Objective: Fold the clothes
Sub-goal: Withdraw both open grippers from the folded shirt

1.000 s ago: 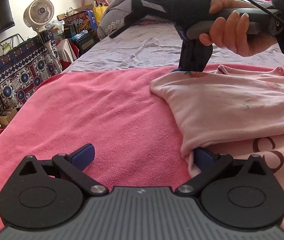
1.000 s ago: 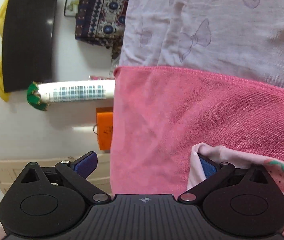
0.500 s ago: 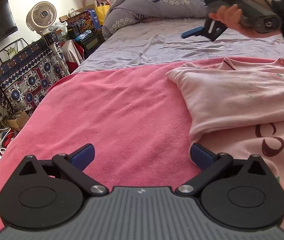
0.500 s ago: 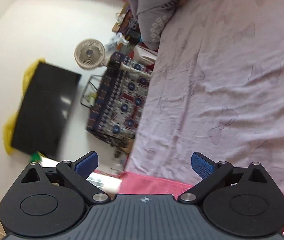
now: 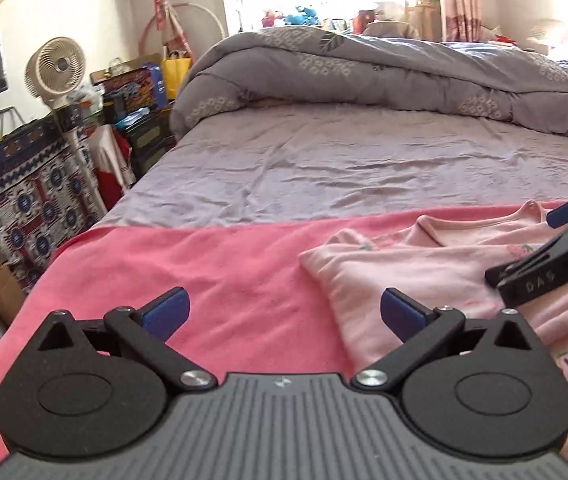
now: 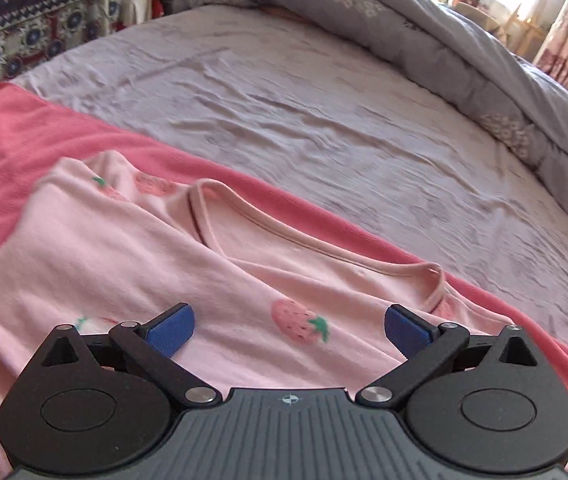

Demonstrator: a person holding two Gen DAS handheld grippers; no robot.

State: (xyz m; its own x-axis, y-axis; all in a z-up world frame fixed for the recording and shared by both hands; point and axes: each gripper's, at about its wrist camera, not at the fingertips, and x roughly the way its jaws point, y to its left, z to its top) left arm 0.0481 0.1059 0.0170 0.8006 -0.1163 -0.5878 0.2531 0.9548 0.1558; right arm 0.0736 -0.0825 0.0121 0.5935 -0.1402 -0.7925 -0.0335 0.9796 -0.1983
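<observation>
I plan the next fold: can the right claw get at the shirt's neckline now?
Probably yes. The right claw is open above the pink shirt, and nothing lies between it and the neckline ahead.

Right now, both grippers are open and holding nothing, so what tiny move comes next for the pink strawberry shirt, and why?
Probably lower the right hand-held gripper onto the far side of the pink strawberry shirt near its neckline and pinch. The near side already lies folded over, the far side looks unfolded, and the left hand-held gripper sits open at the folded edge.
</observation>
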